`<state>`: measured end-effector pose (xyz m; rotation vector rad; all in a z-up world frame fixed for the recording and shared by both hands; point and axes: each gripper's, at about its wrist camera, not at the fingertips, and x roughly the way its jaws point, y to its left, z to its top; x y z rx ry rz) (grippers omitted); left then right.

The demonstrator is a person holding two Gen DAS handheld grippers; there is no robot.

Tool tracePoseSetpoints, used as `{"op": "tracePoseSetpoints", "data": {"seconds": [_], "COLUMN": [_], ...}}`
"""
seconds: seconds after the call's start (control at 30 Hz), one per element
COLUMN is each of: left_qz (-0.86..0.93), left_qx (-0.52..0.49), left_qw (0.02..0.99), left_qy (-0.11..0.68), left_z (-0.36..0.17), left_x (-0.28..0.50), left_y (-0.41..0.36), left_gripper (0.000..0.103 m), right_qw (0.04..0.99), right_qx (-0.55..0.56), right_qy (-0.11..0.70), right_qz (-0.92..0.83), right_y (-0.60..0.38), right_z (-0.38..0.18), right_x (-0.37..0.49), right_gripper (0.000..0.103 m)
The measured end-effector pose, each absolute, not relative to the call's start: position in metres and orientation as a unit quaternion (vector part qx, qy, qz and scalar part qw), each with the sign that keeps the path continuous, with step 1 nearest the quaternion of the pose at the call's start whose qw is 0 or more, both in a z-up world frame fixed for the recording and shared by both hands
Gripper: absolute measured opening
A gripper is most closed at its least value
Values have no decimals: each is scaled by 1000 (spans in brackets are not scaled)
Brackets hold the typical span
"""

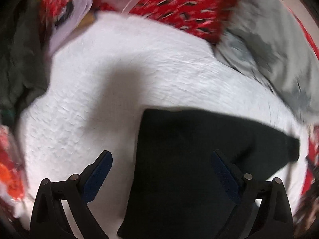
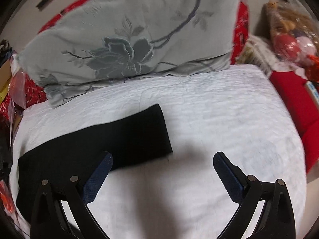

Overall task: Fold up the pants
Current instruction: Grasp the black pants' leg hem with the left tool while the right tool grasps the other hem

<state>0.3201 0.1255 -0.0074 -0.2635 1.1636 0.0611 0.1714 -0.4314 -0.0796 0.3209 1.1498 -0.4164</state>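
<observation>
The black pants (image 2: 95,145) lie folded into a flat strip on the white quilted bed cover (image 2: 219,115). In the left wrist view the pants (image 1: 189,159) fill the lower middle and right. My left gripper (image 1: 161,155) is open and empty, hovering over the pants' left edge. My right gripper (image 2: 161,157) is open and empty, above the bed cover just right of the pants' near end, its left finger (image 2: 99,177) over the cloth.
A grey floral pillow (image 2: 129,37) leans at the far side of the bed; it shows in the left wrist view (image 1: 269,45) too. Red patterned bedding (image 1: 189,6) lies behind. A red cushion (image 2: 293,99) and bagged items (image 2: 291,39) sit at right.
</observation>
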Motion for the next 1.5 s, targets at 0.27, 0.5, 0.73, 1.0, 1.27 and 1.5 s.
{"op": "tracePoseSetpoints", "data": {"seconds": [0.27, 0.5, 0.73, 1.0, 1.27, 1.5], "left_qz": [4, 8, 13, 9, 5, -1], "left_qx": [-202, -146, -156, -141, -117, -123], "left_qw": [788, 782, 786, 814, 836, 844], "left_qy": [582, 606, 598, 564, 536, 522], "left_z": [-81, -112, -104, -68, -28, 8], "left_x": [381, 401, 397, 372, 308, 202], "left_y": [140, 109, 112, 95, 97, 114], "left_gripper": [93, 72, 30, 30, 30, 30], "right_qw": [792, 780, 802, 836, 861, 878], "right_qx": [168, 157, 183, 199, 193, 202], "right_qy": [560, 590, 553, 495, 454, 421], "right_qz": [-179, -141, -132, -130, -122, -103], "right_y": [-457, -453, -453, -435, -412, -384], "right_z": [-122, -148, -120, -69, -26, -5], "right_x": [221, 235, 214, 169, 106, 33], "right_gripper": [101, 53, 4, 4, 4, 4]}}
